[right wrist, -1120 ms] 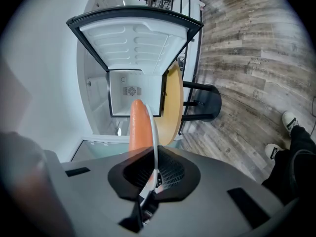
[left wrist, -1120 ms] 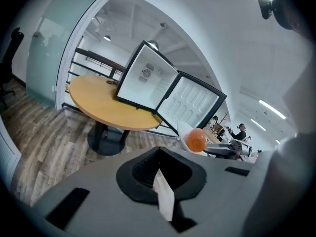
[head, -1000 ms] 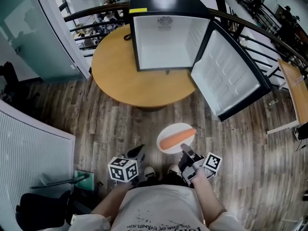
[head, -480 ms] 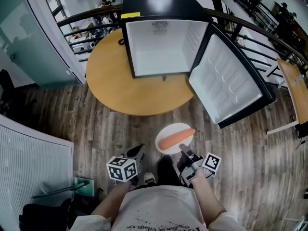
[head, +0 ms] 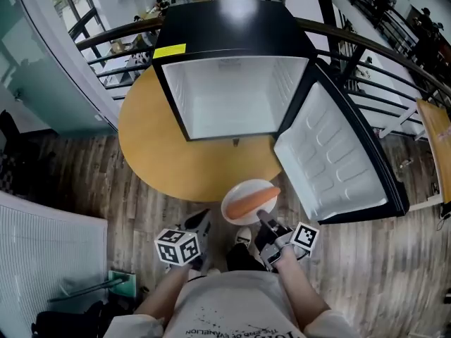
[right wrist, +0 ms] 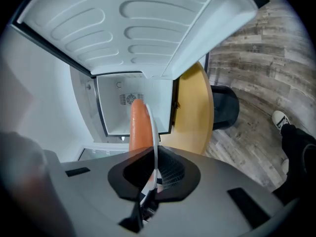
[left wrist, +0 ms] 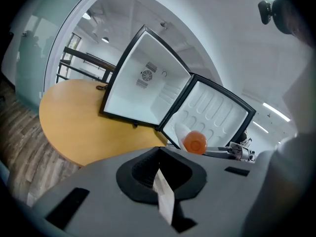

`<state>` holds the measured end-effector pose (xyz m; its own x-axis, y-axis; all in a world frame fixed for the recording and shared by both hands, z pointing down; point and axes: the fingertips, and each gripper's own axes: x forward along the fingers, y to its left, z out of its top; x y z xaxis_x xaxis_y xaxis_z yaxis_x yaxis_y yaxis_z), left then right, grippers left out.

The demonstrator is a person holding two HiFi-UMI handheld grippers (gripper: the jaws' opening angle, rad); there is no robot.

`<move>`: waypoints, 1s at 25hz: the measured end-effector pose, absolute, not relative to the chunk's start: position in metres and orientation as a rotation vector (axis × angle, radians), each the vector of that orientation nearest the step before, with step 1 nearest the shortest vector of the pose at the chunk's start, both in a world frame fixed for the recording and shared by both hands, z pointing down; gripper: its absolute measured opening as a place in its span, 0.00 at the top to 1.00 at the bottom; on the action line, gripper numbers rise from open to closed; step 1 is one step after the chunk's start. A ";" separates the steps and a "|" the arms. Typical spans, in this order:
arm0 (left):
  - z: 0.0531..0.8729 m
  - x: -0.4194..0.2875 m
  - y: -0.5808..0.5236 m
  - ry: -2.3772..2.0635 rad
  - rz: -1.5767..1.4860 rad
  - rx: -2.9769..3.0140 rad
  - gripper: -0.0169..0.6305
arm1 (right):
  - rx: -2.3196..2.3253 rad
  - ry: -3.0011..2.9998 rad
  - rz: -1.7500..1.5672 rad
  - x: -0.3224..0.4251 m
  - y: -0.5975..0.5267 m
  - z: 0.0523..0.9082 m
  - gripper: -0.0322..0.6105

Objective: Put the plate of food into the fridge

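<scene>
A white plate (head: 236, 193) with a long orange sausage (head: 251, 200) on it hangs at the round table's front edge. My right gripper (head: 264, 220) is shut on the plate's near rim; in the right gripper view the plate (right wrist: 155, 132) shows edge-on with the sausage (right wrist: 139, 128) to its left. The black fridge (head: 232, 37) stands on the table, cavity (head: 229, 94) bare, door (head: 331, 157) swung out to the right. My left gripper (head: 202, 225) hangs low at the left, jaws together on nothing. The left gripper view has the fridge (left wrist: 145, 85) and the sausage (left wrist: 194, 142) ahead.
The fridge rests on a round wooden table (head: 151, 146) over a wood plank floor. A dark railing (head: 106, 30) curves behind it. A white slatted panel (head: 42, 252) stands at the lower left. The person's shoes (head: 242, 236) show under the plate.
The fridge and table have come nearer and grown in view. The plate, held the same way by the right gripper, has reached the table's front edge. The left gripper stays put.
</scene>
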<state>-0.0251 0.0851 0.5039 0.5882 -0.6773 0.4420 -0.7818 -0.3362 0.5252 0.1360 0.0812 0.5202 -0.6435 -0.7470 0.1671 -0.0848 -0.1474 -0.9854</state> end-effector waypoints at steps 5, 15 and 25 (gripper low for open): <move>0.501 -0.014 0.038 -1.187 0.171 2.077 0.94 | -0.910 1.673 -1.869 0.142 0.034 0.513 0.90; 0.502 -0.026 0.004 -1.187 0.187 2.048 0.94 | -0.922 1.662 -1.889 0.126 -0.006 0.513 0.90; 0.509 -0.053 -0.038 -1.088 0.270 2.110 0.94 | -0.966 1.576 -1.837 0.096 -0.049 0.519 0.90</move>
